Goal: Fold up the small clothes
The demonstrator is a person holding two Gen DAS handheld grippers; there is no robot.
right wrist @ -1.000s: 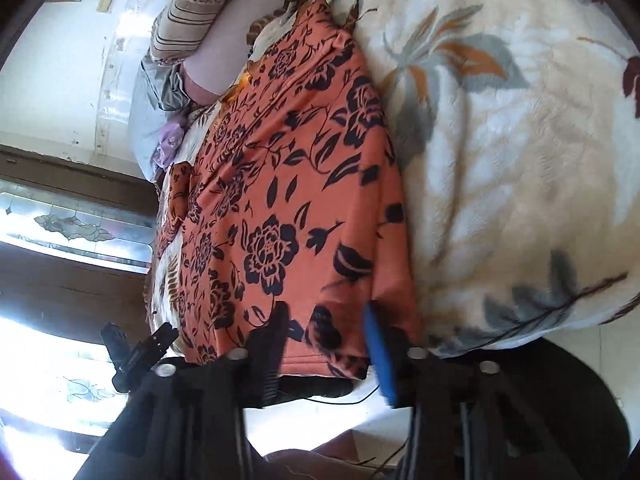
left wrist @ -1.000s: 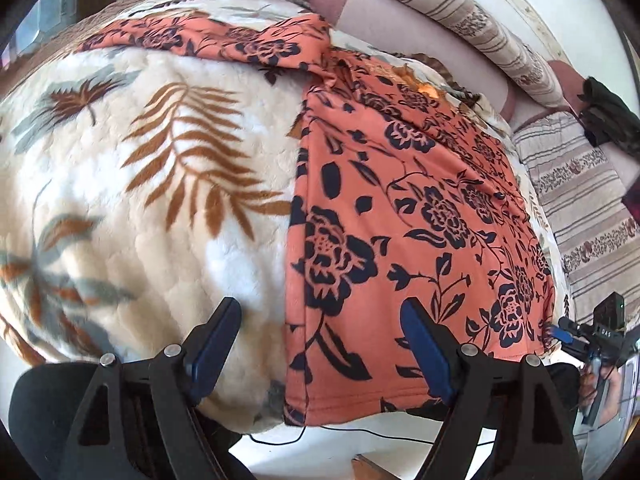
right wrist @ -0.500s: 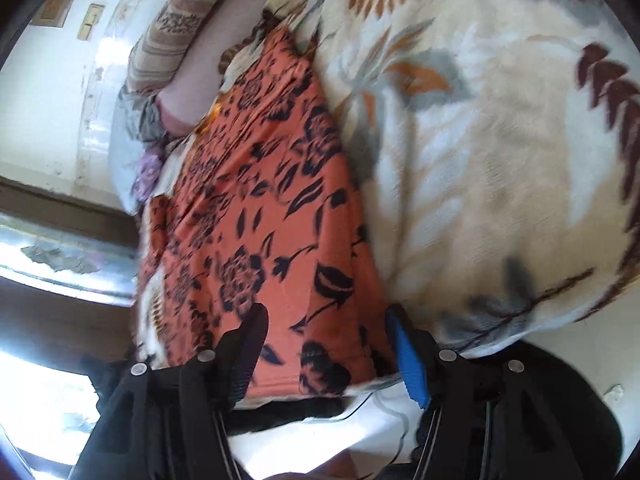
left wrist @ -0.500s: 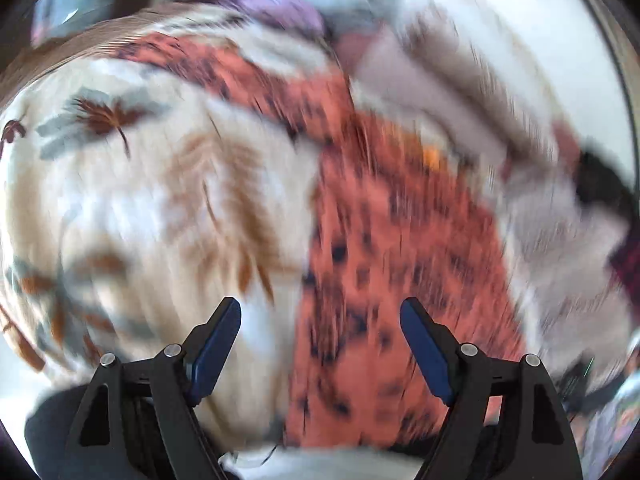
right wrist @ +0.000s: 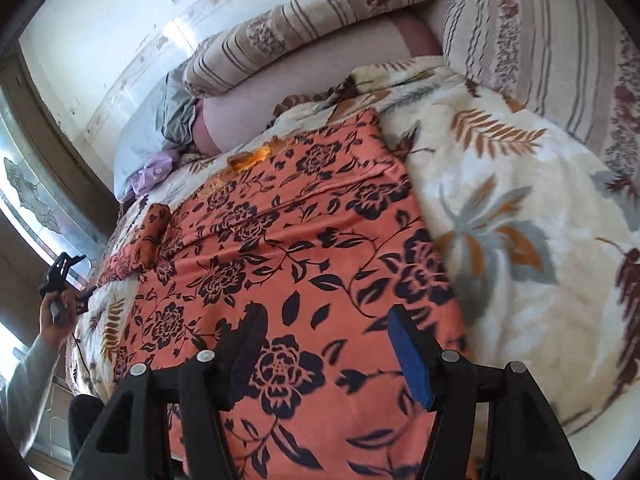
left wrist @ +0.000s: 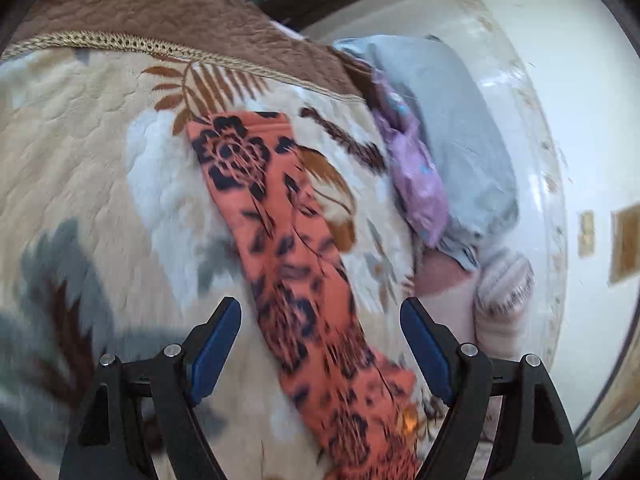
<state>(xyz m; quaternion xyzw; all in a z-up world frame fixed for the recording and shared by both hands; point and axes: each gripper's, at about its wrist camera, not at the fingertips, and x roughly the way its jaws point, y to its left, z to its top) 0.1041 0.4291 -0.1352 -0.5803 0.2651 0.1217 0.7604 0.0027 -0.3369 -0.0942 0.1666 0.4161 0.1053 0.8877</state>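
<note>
A cream blanket with a leaf print is covering the bed, and the orange floral garment is lying flat across it — one long sleeve is stretching away over the blanket in the left wrist view. Striped pillows are lying along the wall. The right gripper is hanging over the garment's near hem, its jaws having just been opening, nothing pinched between them. The left gripper is standing wide apart above the sleeve, gripping nothing — a hand is holding it at the bed's edge.
</note>
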